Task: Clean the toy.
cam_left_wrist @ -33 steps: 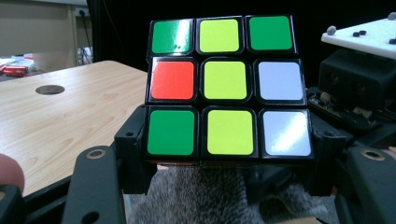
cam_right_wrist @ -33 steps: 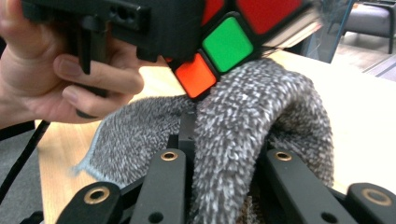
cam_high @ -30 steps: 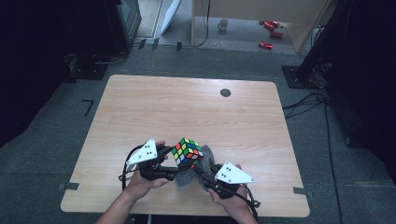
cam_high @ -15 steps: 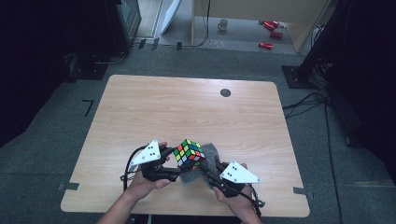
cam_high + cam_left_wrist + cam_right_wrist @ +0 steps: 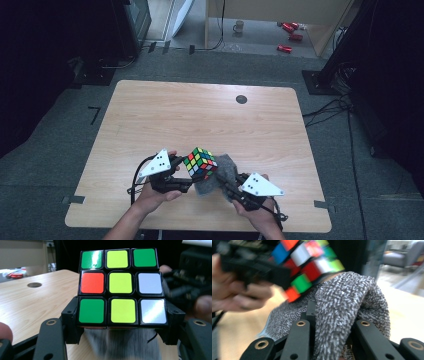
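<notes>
Puzzle cube [image 5: 200,163] sits clamped in your left gripper [image 5: 121,315], lower centre of the high view, raised off the table [image 5: 200,115]. Your right gripper [image 5: 332,327] pinches a grey cloth [image 5: 344,305] against the cube's underside. Both hands enter from the bottom edge, forearms cut off. The cube's lower faces are hidden by cloth.

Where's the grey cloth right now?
High view: the grey cloth is at the table's near edge, pinched in the right gripper, touching the cube held by the left gripper.
</notes>
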A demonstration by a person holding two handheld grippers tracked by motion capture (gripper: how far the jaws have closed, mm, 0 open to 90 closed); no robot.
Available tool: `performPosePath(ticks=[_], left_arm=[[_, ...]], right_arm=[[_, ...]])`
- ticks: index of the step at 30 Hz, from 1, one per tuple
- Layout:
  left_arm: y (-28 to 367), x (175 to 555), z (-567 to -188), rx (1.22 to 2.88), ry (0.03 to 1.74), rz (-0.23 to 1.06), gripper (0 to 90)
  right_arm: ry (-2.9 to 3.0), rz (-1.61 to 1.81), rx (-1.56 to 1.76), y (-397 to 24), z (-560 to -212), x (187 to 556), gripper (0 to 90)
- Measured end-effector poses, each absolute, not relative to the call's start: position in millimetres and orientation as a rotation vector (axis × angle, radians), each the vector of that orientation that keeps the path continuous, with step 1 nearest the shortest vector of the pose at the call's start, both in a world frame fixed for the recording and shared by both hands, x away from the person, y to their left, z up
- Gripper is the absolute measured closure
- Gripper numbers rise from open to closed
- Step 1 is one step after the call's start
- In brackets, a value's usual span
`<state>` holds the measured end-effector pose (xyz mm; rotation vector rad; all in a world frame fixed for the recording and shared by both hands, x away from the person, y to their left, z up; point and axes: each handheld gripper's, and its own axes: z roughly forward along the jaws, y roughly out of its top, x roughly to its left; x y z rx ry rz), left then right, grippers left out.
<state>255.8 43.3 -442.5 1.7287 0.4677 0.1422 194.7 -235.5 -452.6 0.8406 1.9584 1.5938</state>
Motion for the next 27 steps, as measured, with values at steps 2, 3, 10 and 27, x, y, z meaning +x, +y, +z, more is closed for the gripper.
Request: performPosePath(ticks=[2,3,10,27], left_arm=[[42.5,256.5,-444.6,1.746,0.479,0.172,35.2],[41.4,256.8,-446.1,1.755,0.488,0.186,35.2],[30.8,262.8,-458.6,1.855,0.585,0.29,35.2],[8.0,274.1,-492.0,2.055,0.761,0.419,35.1]], right_arm=[[1.903,1.57,0.898,-245.7,-449.9,197.8,75.6],[1.879,1.552,0.932,-250.4,-449.7,199.8,75.6],[1.78,1.444,1.057,-277.4,-456.3,213.4,74.7],[1.846,1.276,1.256,-299.8,-502.1,246.2,57.3]])
